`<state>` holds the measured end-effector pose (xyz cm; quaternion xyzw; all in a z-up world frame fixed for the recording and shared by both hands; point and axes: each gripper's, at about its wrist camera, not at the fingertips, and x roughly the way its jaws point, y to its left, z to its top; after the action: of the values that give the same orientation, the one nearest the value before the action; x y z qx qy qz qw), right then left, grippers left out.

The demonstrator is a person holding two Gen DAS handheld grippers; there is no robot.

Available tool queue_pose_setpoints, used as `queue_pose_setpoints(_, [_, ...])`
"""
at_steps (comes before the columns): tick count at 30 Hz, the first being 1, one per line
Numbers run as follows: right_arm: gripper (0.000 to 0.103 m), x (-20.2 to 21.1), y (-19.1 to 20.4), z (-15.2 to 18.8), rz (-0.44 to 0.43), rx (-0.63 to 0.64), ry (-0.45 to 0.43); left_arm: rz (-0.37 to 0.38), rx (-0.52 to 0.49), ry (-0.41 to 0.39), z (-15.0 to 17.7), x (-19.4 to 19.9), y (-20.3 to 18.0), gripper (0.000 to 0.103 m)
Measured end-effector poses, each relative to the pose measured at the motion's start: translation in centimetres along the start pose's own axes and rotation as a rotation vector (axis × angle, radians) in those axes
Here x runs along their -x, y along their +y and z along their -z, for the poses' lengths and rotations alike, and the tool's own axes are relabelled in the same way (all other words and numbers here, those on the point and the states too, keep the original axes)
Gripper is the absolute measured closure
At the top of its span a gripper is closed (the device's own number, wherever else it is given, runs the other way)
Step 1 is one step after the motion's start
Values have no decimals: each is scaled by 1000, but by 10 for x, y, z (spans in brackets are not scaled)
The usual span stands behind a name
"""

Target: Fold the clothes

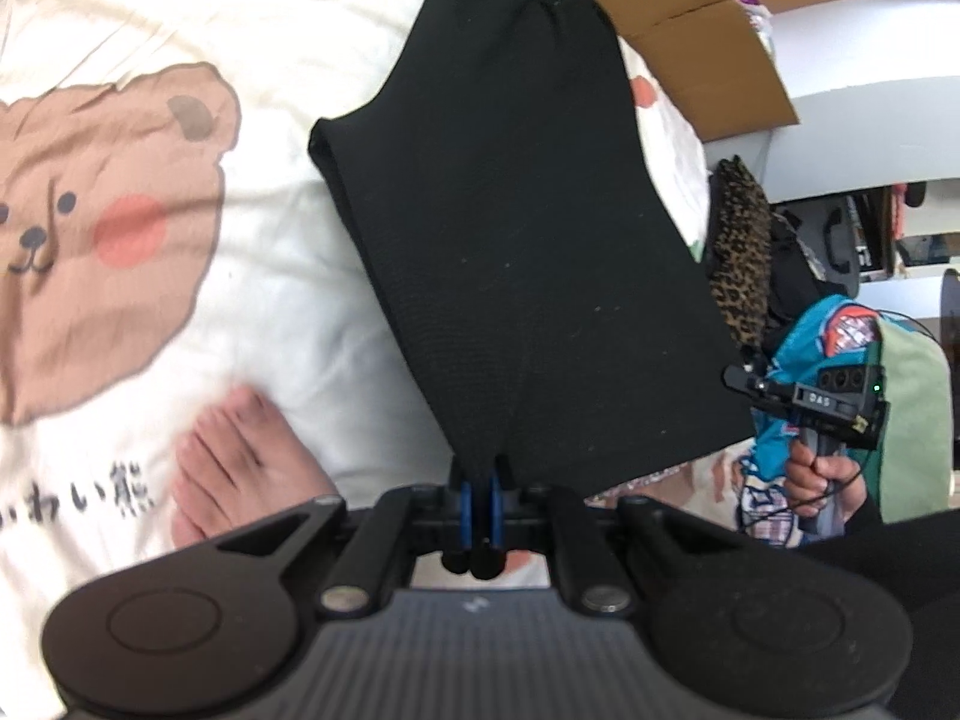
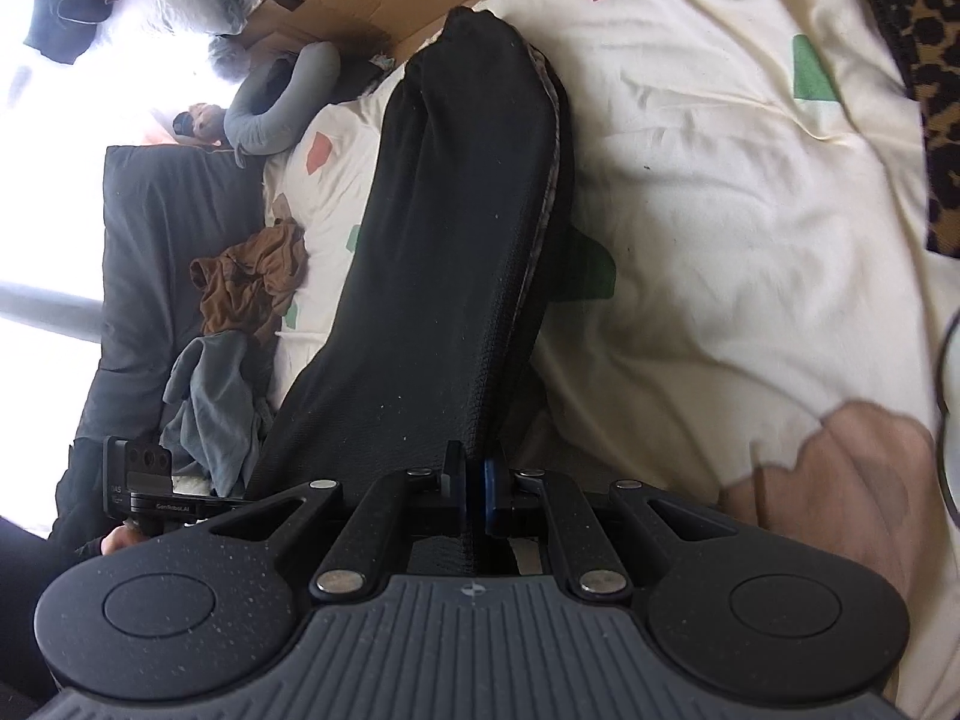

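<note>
Nearest each camera, blue-padded jaws are pinched almost fully together on one edge of a black garment (image 1: 528, 252). The left gripper (image 1: 479, 501) holds that edge at one corner, and the right gripper (image 2: 474, 495) holds the same edge at its other corner, so the cloth hangs or stretches away from both over the bed (image 2: 720, 240), its far end reaching toward the bed's far edge.

It looks like a light, soft knit, limp rather than stiff: it sags between the two grips and bunches into gathers at the far end. It should not slip much in padded jaws, and nothing about it is fragile. It seems already doubled, since a paler inner edge shows along one side in the right view. Corner holds like these look right for laying it flat.

Open room is mostly the cream sheet with the bear print (image 1: 90, 228) on the left gripper's side. A bare foot (image 1: 240, 468) rests on the sheet just beside that gripper. Along the far edge stands a cardboard box (image 1: 690, 30). A leopard-print cloth (image 1: 741, 252) and a blue printed cloth (image 1: 810, 360) crowd one side, while brown (image 2: 252, 282) and grey (image 2: 210, 402) clothes lie bunched near the other.
</note>
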<state>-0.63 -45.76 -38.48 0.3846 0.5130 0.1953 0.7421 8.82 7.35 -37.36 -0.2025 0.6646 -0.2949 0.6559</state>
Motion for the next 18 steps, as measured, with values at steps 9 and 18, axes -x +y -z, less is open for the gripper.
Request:
queue_pose_setpoints(9, [100, 22, 7, 22, 10, -12, 21, 37, 29, 8, 20, -2, -9, 97])
queue_pose_setpoints(18, [100, 12, -4, 15, 18, -30, 19, 40, 47, -31, 15, -7, -3, 97])
